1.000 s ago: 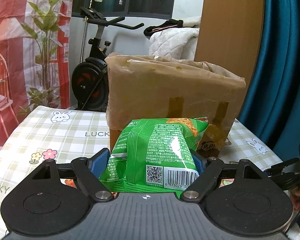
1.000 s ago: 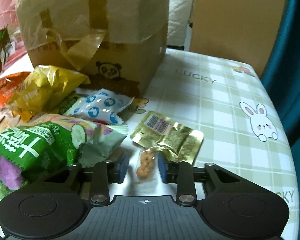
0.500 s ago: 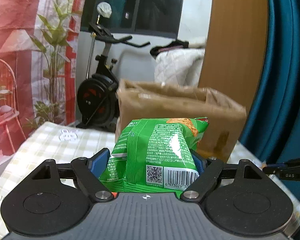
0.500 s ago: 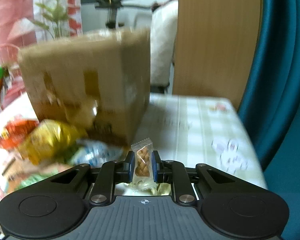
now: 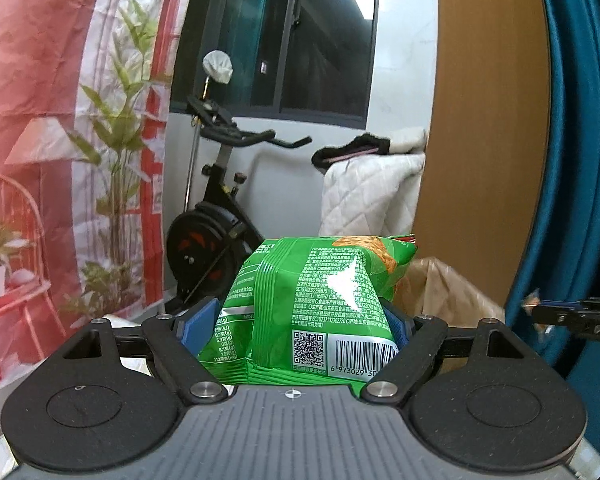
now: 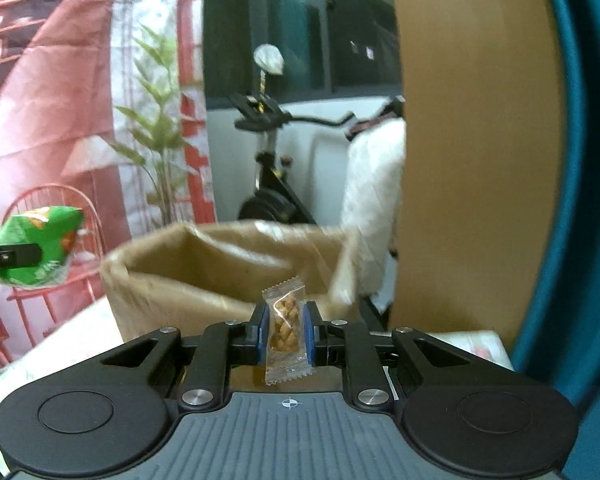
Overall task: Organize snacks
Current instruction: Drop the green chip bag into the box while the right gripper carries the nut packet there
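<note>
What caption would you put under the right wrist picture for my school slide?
The right gripper holds a small clear snack packet above the open cardboard box.

From my right gripper (image 6: 285,330) I see the open brown cardboard box (image 6: 204,268) directly ahead and below, on the table (image 6: 52,352). The small clear packet of nuts (image 6: 286,328) stands between my fingers, before the box. The green snack bag (image 6: 40,248) in my left gripper (image 5: 296,322) is left of the box. The black exercise bike (image 6: 268,160) stands behind the box, and the white quilted blanket (image 6: 374,200) is to its right.
</note>
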`<action>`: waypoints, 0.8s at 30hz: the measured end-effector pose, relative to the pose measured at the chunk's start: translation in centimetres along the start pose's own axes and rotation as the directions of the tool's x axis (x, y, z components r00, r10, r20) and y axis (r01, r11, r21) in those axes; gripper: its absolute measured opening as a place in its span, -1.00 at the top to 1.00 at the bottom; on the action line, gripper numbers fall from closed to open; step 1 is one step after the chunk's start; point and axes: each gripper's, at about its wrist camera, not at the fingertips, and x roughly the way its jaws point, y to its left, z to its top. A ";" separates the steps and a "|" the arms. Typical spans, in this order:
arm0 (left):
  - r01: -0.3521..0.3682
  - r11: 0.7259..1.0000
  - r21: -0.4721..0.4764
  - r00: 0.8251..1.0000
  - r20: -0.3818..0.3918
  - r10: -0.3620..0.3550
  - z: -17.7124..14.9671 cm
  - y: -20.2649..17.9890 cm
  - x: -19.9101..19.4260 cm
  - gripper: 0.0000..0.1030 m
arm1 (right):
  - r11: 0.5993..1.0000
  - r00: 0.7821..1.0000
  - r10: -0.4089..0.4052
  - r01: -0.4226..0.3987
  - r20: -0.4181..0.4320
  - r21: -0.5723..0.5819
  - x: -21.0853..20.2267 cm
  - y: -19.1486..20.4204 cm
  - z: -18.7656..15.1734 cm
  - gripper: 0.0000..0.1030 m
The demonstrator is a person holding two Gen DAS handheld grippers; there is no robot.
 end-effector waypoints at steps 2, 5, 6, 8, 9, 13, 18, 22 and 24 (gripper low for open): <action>-0.005 1.000 0.007 1.000 0.011 0.005 1.2 -0.4 1.4 -0.63 | 1.000 1.000 0.005 -0.005 0.000 -0.001 1.7 0.5 1.4 0.68; -0.007 1.000 0.012 1.000 -0.001 0.007 3.0 -1.2 4.6 -0.64 | 1.000 1.000 0.002 -0.002 -0.014 0.019 4.5 0.8 2.9 0.68; -0.011 1.000 0.015 1.000 -0.010 0.011 3.4 -1.4 5.7 -0.64 | 1.000 1.000 -0.004 0.005 -0.026 0.023 5.7 1.0 3.3 0.68; -0.021 1.000 0.023 0.999 -0.040 0.022 3.9 -1.8 8.0 -0.64 | 0.999 0.999 -0.013 0.016 -0.052 0.047 7.9 0.9 3.5 0.68; -0.026 0.999 0.026 0.998 -0.056 0.028 4.0 -2.0 9.1 -0.64 | 0.998 0.998 -0.014 0.018 -0.065 0.064 9.1 1.1 3.4 0.68; 0.011 1.000 -0.022 0.987 -0.159 -0.014 3.5 -1.6 12.6 -0.68 | 0.994 0.993 -0.024 0.035 -0.112 0.101 11.8 1.1 2.5 0.52; 0.035 0.997 -0.075 0.980 -0.193 -0.049 2.6 -0.3 12.9 -0.84 | 0.992 0.994 -0.022 0.035 -0.107 0.119 11.2 1.4 1.5 0.00; 0.028 0.999 -0.036 0.982 -0.188 -0.035 2.0 0.2 11.1 -0.85 | 0.993 0.994 -0.014 0.027 -0.112 0.117 9.2 1.1 0.8 -0.09; 0.032 0.999 -0.025 0.982 -0.183 -0.036 1.8 0.5 10.1 -0.85 | 0.993 0.993 -0.006 0.019 -0.115 0.116 8.0 1.0 0.4 -0.09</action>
